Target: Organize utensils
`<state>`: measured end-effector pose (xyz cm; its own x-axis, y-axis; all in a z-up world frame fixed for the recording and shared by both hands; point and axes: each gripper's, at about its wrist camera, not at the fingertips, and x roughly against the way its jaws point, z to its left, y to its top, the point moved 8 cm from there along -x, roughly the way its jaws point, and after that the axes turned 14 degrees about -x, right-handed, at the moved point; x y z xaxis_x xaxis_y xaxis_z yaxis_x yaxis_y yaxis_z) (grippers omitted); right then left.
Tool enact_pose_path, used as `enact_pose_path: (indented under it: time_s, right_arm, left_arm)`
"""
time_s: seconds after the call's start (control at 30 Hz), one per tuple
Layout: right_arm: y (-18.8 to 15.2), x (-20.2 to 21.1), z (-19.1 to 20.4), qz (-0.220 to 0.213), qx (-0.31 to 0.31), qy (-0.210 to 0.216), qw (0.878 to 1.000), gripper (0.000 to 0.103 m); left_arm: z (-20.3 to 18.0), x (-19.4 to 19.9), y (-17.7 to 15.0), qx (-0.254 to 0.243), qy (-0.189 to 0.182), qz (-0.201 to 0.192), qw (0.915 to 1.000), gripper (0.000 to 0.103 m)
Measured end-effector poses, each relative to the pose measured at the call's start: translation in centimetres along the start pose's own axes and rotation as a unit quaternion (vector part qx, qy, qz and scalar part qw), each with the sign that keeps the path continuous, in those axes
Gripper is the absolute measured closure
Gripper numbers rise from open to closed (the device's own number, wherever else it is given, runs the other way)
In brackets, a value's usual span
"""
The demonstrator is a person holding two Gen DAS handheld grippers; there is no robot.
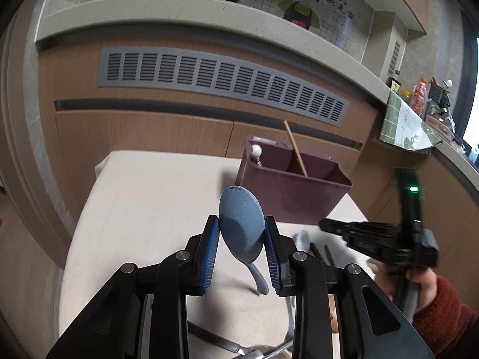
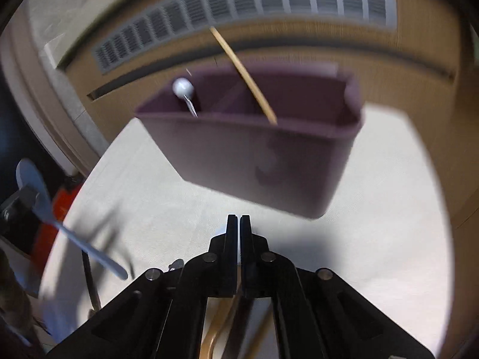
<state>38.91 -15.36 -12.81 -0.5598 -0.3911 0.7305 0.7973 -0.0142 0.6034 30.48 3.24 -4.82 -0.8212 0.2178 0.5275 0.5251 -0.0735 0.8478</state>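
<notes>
My left gripper [image 1: 241, 239] is shut on a blue-grey spoon [image 1: 241, 224], its blue pads pressing the sides of the bowl; the handle hangs down toward the table. The right wrist view shows that spoon [image 2: 33, 182] at the far left. A purple divided utensil holder [image 1: 293, 191] stands beyond it on the beige table, with a wooden chopstick [image 1: 295, 148] leaning in its middle compartment and a white-knobbed utensil [image 1: 256, 151] in the left one. My right gripper [image 2: 239, 221] is shut with nothing seen between its fingers, short of the holder [image 2: 254, 155].
A white spoon [image 1: 302, 239] and dark chopsticks [image 1: 317, 252] lie on the table between the grippers. Metal utensils [image 1: 227, 344] lie under my left gripper. A wooden utensil [image 2: 215, 329] lies under my right gripper. A hand in a red sleeve [image 1: 443, 299] holds the right gripper. Wooden cabinets with a vent stand behind.
</notes>
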Motion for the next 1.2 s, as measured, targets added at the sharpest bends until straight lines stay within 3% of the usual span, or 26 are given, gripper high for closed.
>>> enact_pose_path:
  time_s: [0.13,0.23,0.3,0.47,0.63,0.93,1.07,1.2]
  right_arm:
    - [0.0,2.0,0.4,0.003,0.014,0.001,1.000,0.102]
    - [-1.3,1.7,0.4,0.009,0.048,-0.061,0.997,0.093]
    - [-2.7,1.2,1.0,0.023,0.067,-0.070,0.995,0.091]
    - [-4.9,-0.7,1.9,0.068,0.003,-0.010,0.998,0.090]
    - [-4.1,-4.1,1.4,0.074,-0.067,-0.041,0.994,0.087]
    - [-4.3,-4.8,1.1,0.102,-0.077,-0.072,0.989,0.087]
    - [-3.6,-5.7,1.3,0.107,-0.046,-0.121,0.986,0.086]
    - [-2.8,-7.1,2.8,0.089,0.013,-0.156,0.984,0.079]
  left_arm:
    - [-0.6,0.4,0.4,-0.004,0.004,-0.006,1.0000,0.072]
    - [-0.6,0.8,0.1,0.002,0.011,-0.005,0.9999,0.072]
    - [-0.5,1.0,-0.2,0.006,0.010,-0.004,0.9999,0.072]
    - [0.4,1.3,-1.0,0.015,0.012,0.001,0.9998,0.072]
    - [1.3,1.5,-1.6,0.024,0.015,0.001,0.9996,0.072]
    - [2.4,1.0,-2.3,0.039,0.002,-0.001,0.9992,0.072]
    - [2.6,0.6,-2.4,0.045,-0.003,0.001,0.9990,0.072]
    - [2.8,0.5,-2.5,0.049,-0.002,0.000,0.9988,0.072]
